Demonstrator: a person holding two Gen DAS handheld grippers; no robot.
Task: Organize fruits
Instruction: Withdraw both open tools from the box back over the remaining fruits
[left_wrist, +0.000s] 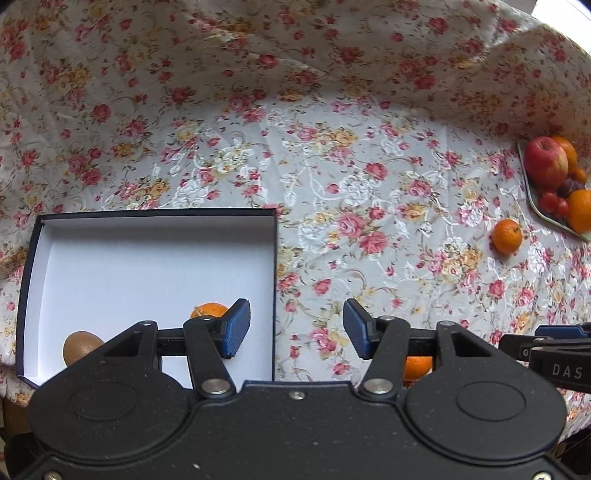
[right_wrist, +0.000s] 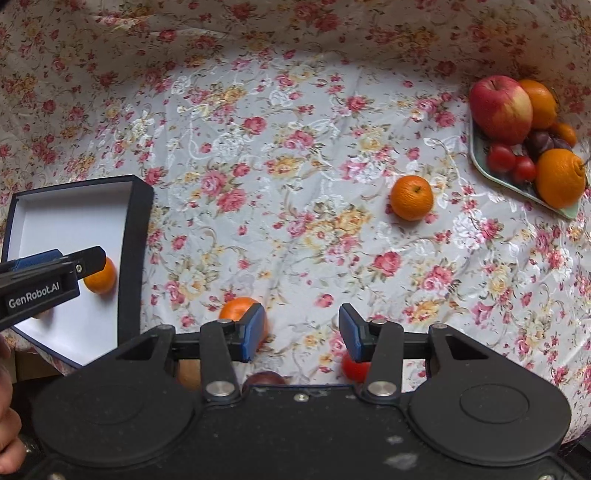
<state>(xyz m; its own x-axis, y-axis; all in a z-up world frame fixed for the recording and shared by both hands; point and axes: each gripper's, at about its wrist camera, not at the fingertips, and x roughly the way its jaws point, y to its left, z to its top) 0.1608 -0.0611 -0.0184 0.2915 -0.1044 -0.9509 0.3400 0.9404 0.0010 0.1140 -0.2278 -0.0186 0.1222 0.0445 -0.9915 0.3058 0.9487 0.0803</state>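
Note:
A dark box with a white inside (left_wrist: 110, 258) lies at the left; it also shows in the right wrist view (right_wrist: 66, 218). It holds an orange (left_wrist: 208, 310) (right_wrist: 101, 278) and a brown kiwi (left_wrist: 79, 347). My left gripper (left_wrist: 295, 332) is open and empty over the box's right edge. My right gripper (right_wrist: 301, 332) is open and empty above the cloth. An orange (right_wrist: 236, 308) lies by its left finger, a red fruit (right_wrist: 352, 367) and a dark plum (right_wrist: 264, 378) sit below it. A loose orange (right_wrist: 412, 197) (left_wrist: 506, 236) lies mid-table.
A green plate (right_wrist: 491, 171) at the far right holds an apple (right_wrist: 500, 109), oranges, tomatoes and plums; it shows in the left wrist view (left_wrist: 535, 206) too. A floral cloth (right_wrist: 295, 166) covers the table and rises behind it.

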